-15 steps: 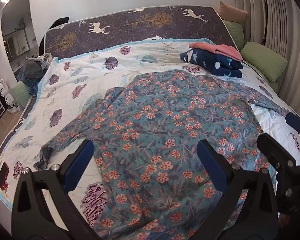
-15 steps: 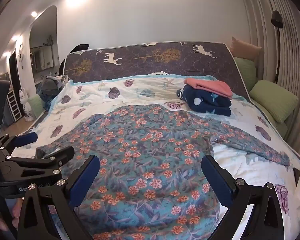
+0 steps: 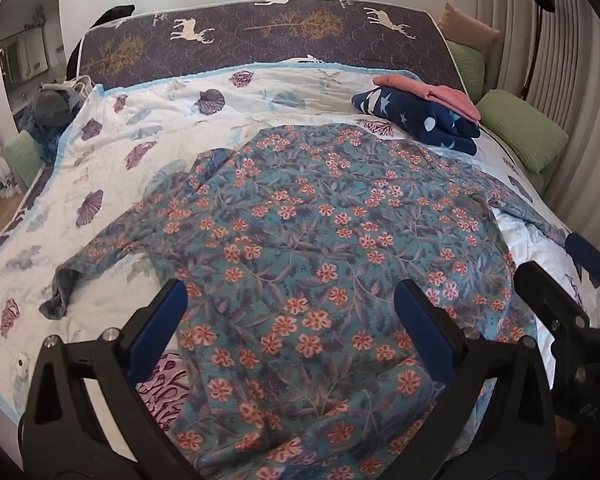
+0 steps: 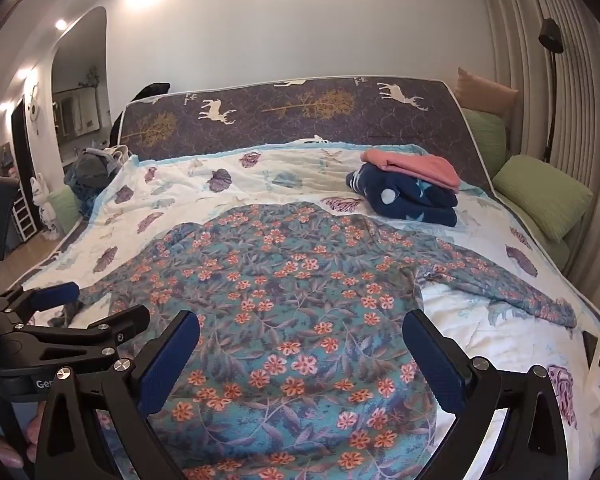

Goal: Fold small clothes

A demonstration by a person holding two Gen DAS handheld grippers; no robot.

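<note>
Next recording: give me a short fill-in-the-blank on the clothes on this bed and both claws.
1. The teal floral long-sleeved shirt lies spread ____ on the seashell-print quilt.
2. The folded pink garment rests on top of the folded ____ star-print garment.
3. The left claw and right claw are both ____, gripping nothing.

Missing words: flat; navy; open

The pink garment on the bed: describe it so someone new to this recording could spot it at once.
Start at the bed with the shell-print quilt and go to its far right corner, near the green pillow. A small folded stack sits there, beyond the spread floral shirt. The pink garment is its top layer, plain, resting on the navy star-print piece.
</note>
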